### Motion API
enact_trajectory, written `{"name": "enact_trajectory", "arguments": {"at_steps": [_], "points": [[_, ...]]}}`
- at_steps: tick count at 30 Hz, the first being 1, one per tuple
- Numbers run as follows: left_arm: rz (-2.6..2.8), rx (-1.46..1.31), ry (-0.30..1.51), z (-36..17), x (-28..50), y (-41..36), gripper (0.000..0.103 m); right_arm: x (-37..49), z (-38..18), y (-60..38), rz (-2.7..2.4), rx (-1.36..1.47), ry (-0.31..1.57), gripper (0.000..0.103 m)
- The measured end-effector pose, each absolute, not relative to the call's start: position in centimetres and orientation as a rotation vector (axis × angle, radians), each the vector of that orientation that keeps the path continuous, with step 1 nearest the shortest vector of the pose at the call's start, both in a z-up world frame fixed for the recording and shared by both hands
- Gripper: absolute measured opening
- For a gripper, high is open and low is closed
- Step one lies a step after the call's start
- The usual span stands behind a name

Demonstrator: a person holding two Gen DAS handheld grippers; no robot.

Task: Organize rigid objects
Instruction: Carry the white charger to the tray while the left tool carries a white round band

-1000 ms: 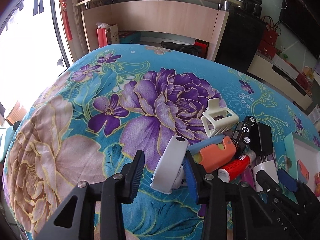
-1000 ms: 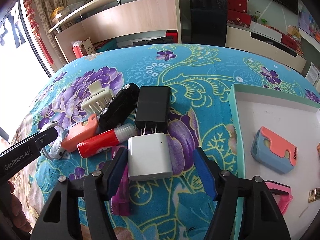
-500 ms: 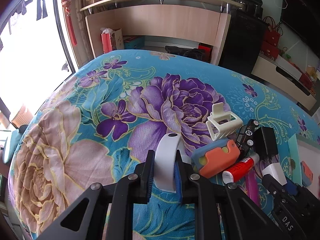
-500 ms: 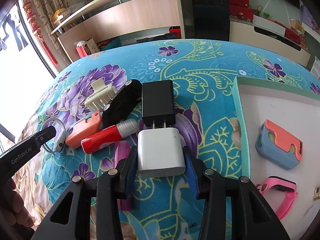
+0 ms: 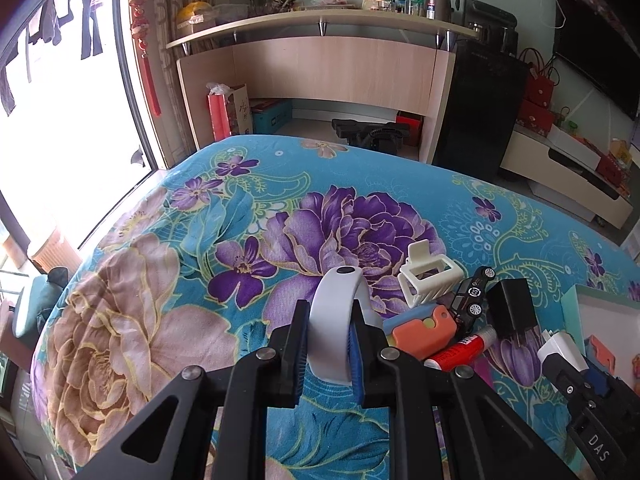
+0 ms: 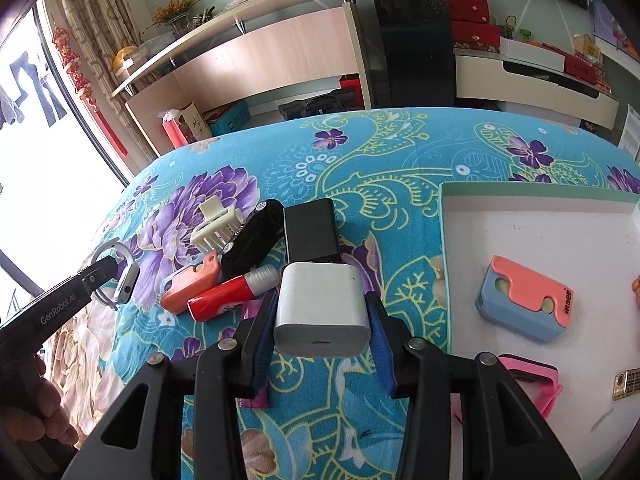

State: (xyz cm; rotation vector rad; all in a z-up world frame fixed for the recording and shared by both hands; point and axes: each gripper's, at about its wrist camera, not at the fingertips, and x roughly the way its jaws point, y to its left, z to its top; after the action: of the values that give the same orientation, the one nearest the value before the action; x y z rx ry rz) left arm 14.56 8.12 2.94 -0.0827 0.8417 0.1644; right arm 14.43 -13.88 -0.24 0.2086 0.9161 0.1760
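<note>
Left tongs (image 5: 329, 344) clamped tight on a white curved plastic wristband-style ring (image 5: 335, 320), held upright, black dot at its top end. Right tongs (image 6: 320, 320) gripping a white square plastic charger block (image 6: 320, 306) by its side faces, port end toward the camera; it looks lifted just clear of the floral teal cloth-covered desk (image 6: 400, 152).

Step, as a judgement: both picks made, carry phase. Next move calls for swinging each load toward 3 o'clock to the white tray with mint-green rim (image 6: 442, 216) and releasing over a bare patch, clear of what lies there already.

Tray holds a blue-and-coral plastic case (image 6: 524, 304) and a pink strap (image 6: 536, 380) at 4 o'clock.

Remaining pile, right view, 10 to 12 o'clock of the charger: red tube with clear cap (image 6: 232, 292), coral-and-blue case (image 6: 192, 284), black toy car (image 6: 252, 236), black rectangular adapter (image 6: 312, 232) just behind the charger, cream plastic claw clip (image 6: 218, 228) furthest. Magenta item under the right tongs, mostly hidden.

Ring looks smooth and rigid; could slip if squeezed off-centre.
</note>
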Motion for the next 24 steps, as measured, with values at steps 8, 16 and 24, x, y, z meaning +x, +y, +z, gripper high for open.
{"name": "enact_trajectory", "arguments": {"at_steps": [8,16,24], "points": [[0.137,-0.062,0.798,4.5,14.1,6.6,0.019,13.7,1.2,-15.2,0.159,0.217,0.871,0.044],[0.073,-0.014,0.768,5.6,13.8,3.0,0.019,12.9,2.2,-17.7,0.11,0.233,0.836,0.044],[-0.042,0.061,0.739,6.5,13.2,-2.8,0.019,11.8,2.9,-22.3,0.019,0.27,0.8,0.044]]}}
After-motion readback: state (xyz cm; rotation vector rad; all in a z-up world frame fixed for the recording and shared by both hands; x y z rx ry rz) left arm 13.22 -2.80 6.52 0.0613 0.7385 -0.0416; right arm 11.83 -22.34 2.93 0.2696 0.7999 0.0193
